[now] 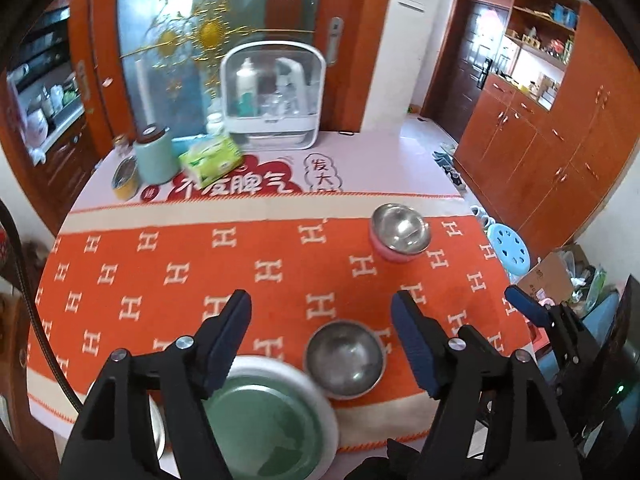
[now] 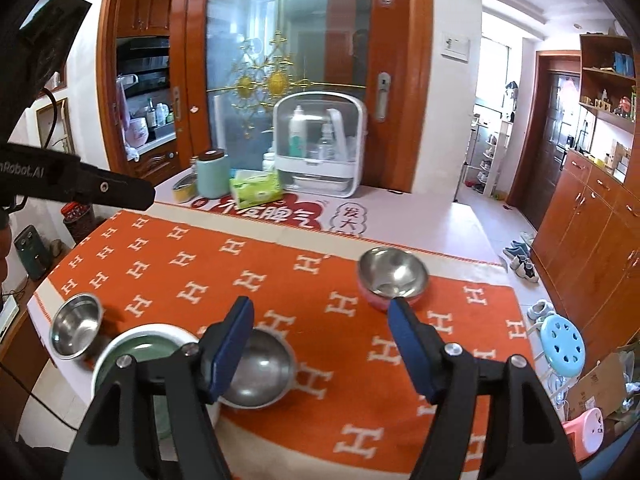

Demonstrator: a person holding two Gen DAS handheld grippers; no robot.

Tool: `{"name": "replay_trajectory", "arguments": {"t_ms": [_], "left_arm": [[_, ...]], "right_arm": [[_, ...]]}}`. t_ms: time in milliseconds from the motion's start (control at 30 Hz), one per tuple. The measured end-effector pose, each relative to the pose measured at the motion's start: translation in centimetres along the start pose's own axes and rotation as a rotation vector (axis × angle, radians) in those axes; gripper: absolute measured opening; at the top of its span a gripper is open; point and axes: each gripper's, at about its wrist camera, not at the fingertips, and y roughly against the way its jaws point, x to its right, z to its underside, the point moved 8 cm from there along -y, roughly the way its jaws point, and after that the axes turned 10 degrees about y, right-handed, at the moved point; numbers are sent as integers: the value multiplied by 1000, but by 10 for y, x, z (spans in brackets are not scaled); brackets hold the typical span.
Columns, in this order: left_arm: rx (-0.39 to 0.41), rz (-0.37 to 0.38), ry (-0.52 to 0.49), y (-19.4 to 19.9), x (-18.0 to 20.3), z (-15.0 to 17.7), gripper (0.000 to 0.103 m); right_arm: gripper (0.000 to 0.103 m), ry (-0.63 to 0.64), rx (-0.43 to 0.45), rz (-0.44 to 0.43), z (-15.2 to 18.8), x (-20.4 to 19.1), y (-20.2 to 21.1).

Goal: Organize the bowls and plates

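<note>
I hover both grippers, left (image 1: 322, 322) and right (image 2: 320, 330), spread wide and empty above the orange cloth (image 2: 280, 272), presumably to nest its three loose steel bowls: pink-sided (image 2: 393, 274), plain (image 2: 256, 368) beside the one green plate (image 2: 136, 356), small (image 2: 76, 326) far left.

On the counter (image 2: 400, 220) a blanket (image 2: 280, 280) covers the near part. Along its near edge sit a small bowl (image 2: 76, 326) at the left corner, a plate (image 2: 136, 352) beside it, then a second bowl (image 2: 260, 372) touching the plate. A third bowl (image 2: 394, 276) sits near the blanket's far right corner, and a canister (image 2: 212, 174), tissue pack (image 2: 256, 188) and storage box (image 2: 320, 140) stand at the counter's far edge.
</note>
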Motion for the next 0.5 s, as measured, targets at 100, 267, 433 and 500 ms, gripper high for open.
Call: {"name": "replay_trajectory", "arguments": {"t_ms": [100,267,433,500], "left_arm": [[-17,-23,-26,-15,21,-8,72],[-52,-38,-44,-45,47,-22,73],[-100,-84,-56,-88,62,-33,74],[-127,-94,-45,-103,65,-34,74]], "right_arm": [[70,-17,-2,12,-4,26,-8],[70,-49,3,34,-13,67,-23],[70,-94,-11,18,-13,95,-47],[70,-114,-26,6,-10,103,-59]]}}
